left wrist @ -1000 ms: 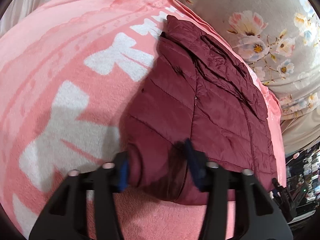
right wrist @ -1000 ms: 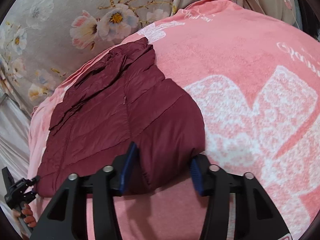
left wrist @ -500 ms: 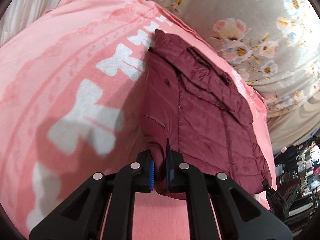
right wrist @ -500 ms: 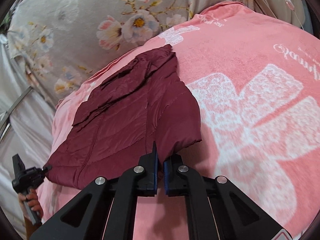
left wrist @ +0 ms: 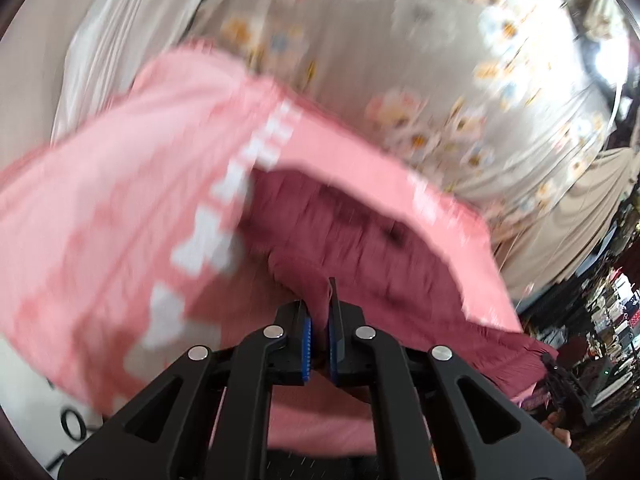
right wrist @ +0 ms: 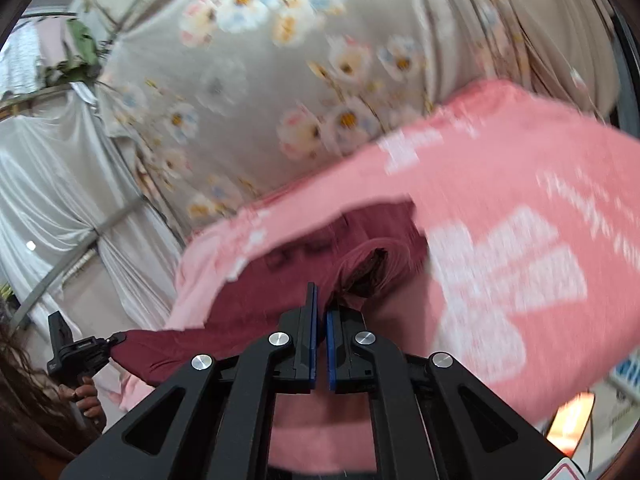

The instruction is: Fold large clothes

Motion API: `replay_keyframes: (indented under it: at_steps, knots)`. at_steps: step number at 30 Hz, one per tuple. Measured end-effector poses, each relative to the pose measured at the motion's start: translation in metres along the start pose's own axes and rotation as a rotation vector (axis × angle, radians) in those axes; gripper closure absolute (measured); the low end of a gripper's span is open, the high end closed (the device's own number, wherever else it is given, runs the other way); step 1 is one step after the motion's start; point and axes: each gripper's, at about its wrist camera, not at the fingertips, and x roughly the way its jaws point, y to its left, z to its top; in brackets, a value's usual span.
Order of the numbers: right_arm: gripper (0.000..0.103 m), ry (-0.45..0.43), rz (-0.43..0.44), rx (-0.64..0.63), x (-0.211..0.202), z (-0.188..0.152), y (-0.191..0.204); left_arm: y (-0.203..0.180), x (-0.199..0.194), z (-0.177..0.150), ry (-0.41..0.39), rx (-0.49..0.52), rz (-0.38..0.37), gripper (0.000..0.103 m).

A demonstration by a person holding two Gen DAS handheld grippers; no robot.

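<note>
Above the pink blanket (left wrist: 120, 208), both claws, left claw (left wrist: 319, 312) and right claw (right wrist: 320, 312), pinch the maroon jacket (left wrist: 360, 248), tilted downward.

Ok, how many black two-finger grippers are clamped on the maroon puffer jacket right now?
2. The left gripper pinches one near corner of the maroon puffer jacket; the right gripper pinches the other, both above the pink blanket.

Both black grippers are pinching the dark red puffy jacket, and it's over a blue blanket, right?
Not quite. The left gripper and right gripper are both shut on the dark red puffy jacket, but the fleece blanket under it is pink with white shapes, not blue. Both wrist views show it.
</note>
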Motion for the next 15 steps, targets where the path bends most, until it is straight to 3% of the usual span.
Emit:
replay_keyframes:
  at_steps: [5,11,15]
  knots:
    - [0.1,-0.077,0.015,-0.08,0.054,0.056,0.012,-0.016,0.029,0.059,-0.1,0.056,-0.001,0.099]
    - [0.1,-0.072,-0.028,-0.083,0.139,0.103,-0.006,-0.023,0.103,0.117,-0.098,0.097,0.054,0.099]
    - [0.1,-0.046,-0.057,-0.069,0.189,0.118,-0.023,-0.028,0.152,0.138,-0.078,0.13,0.113,0.099]
